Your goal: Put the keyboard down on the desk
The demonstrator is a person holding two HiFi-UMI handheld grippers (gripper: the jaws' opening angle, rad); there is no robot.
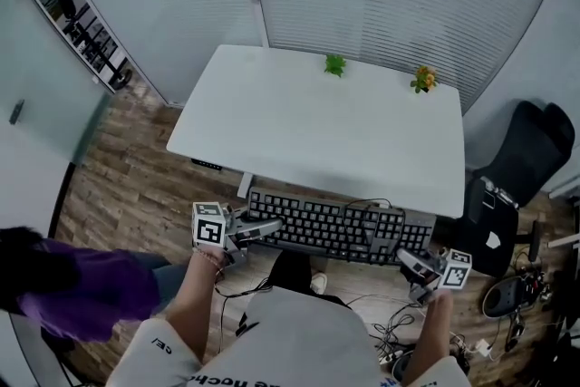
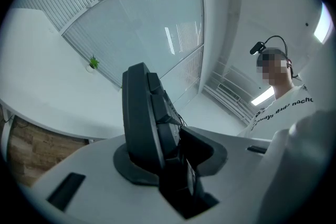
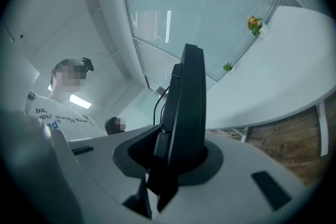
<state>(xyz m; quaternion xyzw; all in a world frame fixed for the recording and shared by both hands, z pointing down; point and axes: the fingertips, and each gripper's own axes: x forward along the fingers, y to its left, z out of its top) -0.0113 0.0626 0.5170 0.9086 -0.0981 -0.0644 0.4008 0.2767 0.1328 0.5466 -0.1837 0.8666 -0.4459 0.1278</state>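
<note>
The left gripper (image 1: 264,231) and right gripper (image 1: 407,259) each pinch one end of the keyboard (image 1: 340,231) by the desk's (image 1: 299,131) near edge, so next it likely needs moving over the top and down.

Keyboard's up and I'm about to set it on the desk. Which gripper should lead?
Left, slightly. The left gripper and right gripper each clamp one end of the keyboard at the desk's front edge, but the cable loops over the right half and the chair crowds that side.

Held level, left gripper (image 1: 268,229) clamped, right gripper (image 1: 406,257) clamped
</note>
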